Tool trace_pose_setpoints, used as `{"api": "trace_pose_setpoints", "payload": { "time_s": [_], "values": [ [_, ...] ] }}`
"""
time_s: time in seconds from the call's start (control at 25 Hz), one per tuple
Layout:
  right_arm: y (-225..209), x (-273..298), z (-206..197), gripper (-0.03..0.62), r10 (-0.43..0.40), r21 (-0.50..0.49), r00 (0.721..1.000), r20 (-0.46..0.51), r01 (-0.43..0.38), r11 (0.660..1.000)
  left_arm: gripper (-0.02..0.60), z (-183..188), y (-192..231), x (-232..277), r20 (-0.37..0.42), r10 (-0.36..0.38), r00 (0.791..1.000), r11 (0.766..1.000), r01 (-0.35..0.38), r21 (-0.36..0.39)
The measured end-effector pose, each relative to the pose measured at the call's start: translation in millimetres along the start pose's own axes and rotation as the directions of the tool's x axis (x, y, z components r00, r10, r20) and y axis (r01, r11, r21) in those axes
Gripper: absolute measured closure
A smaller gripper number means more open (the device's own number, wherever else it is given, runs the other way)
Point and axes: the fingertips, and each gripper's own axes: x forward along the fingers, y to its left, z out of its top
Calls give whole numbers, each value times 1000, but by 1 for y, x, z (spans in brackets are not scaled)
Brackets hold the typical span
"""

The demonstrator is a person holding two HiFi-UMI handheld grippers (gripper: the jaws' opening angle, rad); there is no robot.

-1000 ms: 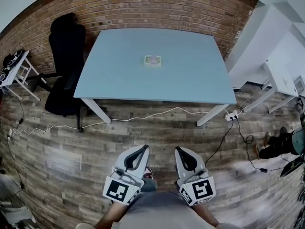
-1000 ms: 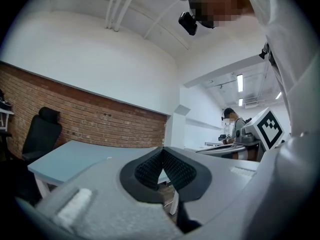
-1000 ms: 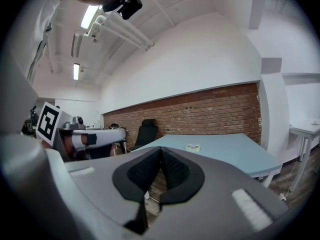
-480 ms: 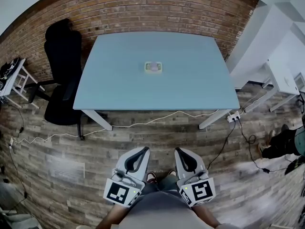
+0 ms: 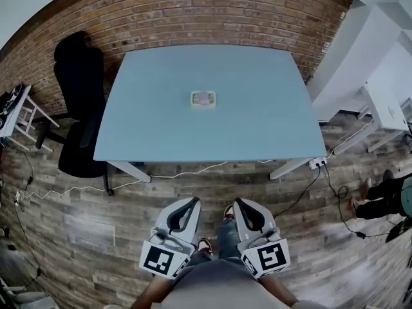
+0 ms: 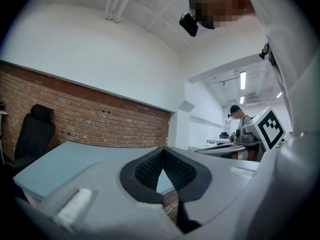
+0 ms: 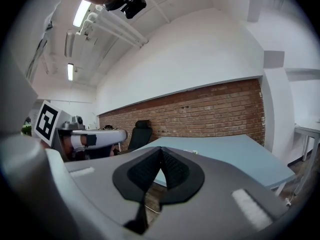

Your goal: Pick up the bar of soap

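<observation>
- Nothing of the pick-up is done yet. The pale pink bar of soap [image 5: 204, 98] lies untouched in a small pale rectangular dish [image 5: 194, 99] near the middle of the light blue rectangular table [image 5: 257, 121]. It is at 12 o'clock from the 2 grippers and well apart from them.
- The grey left gripper [image 5: 193, 201] is held low in front of the person's body, over the wood-plank floor [image 5: 96, 224]. Its 2 jaws meet at the tips with nothing between them.
- The grey right gripper [image 5: 239, 201] sits just beside it at 3 o'clock, its jaws likewise closed tip to tip and empty.
- Judging from this, everything is left to do: the approach to the table, opening 1 gripper, closing it on the soap and lifting the soap out of the dish.
- The tabletop carries nothing besides the dish, so no other object crowds the soap. The dish rim itself may hamper a low grip.
- A black office chair [image 5: 80, 102] stands at 10 o'clock by the table's left side, and a white desk [image 5: 380, 102] stands at 2 o'clock. A red brick wall [image 5: 193, 11] runs behind the table at 12 o'clock.
- A thin white cable [image 5: 193, 170] trails across the floor between the person and the table, toward a white power strip [image 5: 315, 163] at 1 o'clock. It looks like the 1 trip hazard on the way.
- Another person [image 5: 386, 195] is at the 3 o'clock edge, off the path.
</observation>
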Motion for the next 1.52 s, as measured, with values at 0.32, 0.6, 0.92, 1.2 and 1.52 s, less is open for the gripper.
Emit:
{"api": "trace_pose_setpoints", "payload": {
  "time_s": [0.32,0.6,0.92,1.2,1.52],
  "values": [
    [-56,53,9,592,35,6,999,-9,-34,999,580,1,29,70,-21,35,999,999,-35,6],
    [-110,101,12,592,86,24,996,-28,-86,996,580,0,51,137,-47,80,996,997,-80,6],
    [-165,146,13,592,131,46,991,-35,-129,991,580,-6,73,204,-80,121,989,993,-122,3],
    [-188,172,21,592,156,62,987,-29,-154,986,580,-10,86,234,-106,142,984,990,-143,-4],
    [-194,213,30,591,136,26,991,-12,-136,990,580,-3,124,249,-89,135,987,990,-137,-13]
  ]
}}
